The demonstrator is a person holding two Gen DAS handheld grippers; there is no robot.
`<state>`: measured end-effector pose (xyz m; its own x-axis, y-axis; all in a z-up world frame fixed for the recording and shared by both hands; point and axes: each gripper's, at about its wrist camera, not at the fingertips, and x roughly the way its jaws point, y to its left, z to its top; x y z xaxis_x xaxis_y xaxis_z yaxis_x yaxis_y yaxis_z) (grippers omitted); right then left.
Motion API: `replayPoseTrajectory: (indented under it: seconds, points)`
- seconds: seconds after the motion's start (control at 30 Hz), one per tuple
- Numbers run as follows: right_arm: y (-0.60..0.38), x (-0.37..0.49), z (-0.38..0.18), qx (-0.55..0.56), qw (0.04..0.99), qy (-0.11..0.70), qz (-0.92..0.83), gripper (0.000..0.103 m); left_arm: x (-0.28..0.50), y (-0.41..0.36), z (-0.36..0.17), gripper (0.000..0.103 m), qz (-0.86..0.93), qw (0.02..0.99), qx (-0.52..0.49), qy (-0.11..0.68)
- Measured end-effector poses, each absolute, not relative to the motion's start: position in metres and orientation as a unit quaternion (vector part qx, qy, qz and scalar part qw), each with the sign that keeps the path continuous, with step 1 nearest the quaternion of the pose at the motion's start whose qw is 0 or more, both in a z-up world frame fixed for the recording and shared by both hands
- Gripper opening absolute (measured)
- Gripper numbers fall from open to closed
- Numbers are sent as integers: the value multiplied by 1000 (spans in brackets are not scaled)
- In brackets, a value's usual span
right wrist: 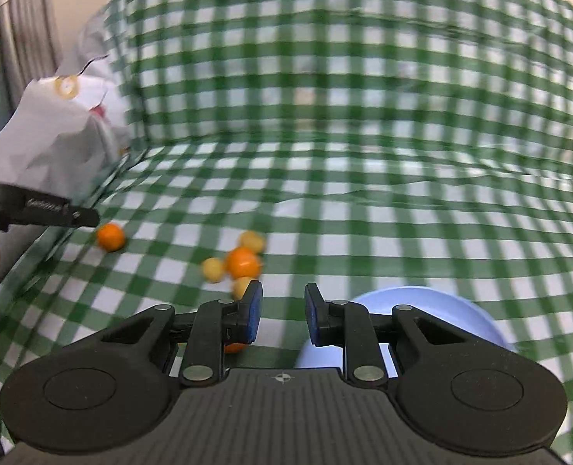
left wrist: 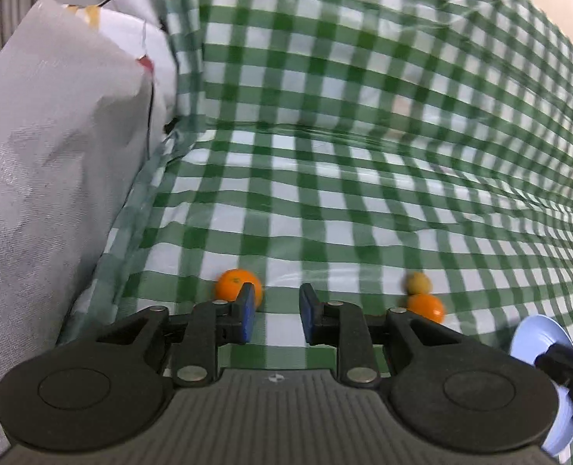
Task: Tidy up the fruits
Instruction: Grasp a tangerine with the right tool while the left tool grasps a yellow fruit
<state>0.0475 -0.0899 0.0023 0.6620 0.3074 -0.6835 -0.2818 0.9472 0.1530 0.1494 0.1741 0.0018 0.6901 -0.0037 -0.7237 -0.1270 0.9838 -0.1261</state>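
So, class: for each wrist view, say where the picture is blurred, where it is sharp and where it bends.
Left wrist view: the green-and-white checked cloth smears and curves, the open left gripper is sharp. Right wrist view: the round orange and yellow fruits and pale blue plastic bowl are soft, the open right gripper crisp.

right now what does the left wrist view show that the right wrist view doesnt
Only the left wrist view shows the left tongs open, with the right tool at its edge. Only the right wrist view shows the right tongs open and three yellow fruits. Both share the lone orange, the clustered orange, the blue bowl and the checked cloth.
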Motion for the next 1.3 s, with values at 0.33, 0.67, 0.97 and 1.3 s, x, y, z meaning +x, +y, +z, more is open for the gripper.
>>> replayPoseTrajectory:
  seconds: [0.33, 0.67, 0.97, 1.3]
  points:
    - [-50, 74, -28, 9, 882, 439, 173, 55, 160, 171, -17, 47, -7, 912, -93, 400]
    - [-34, 87, -53, -32, 864, 469, 178, 51, 182, 103, -47, 47, -138, 895, -62, 421]
    - [-33, 86, -56, -43, 863, 467, 187, 39, 200, 80, -76, 41, -150, 878, -18, 454]
    - [-37, 82, -48, -35, 875, 452, 173, 38, 197, 79, -63, 28, -129, 889, 11, 438]
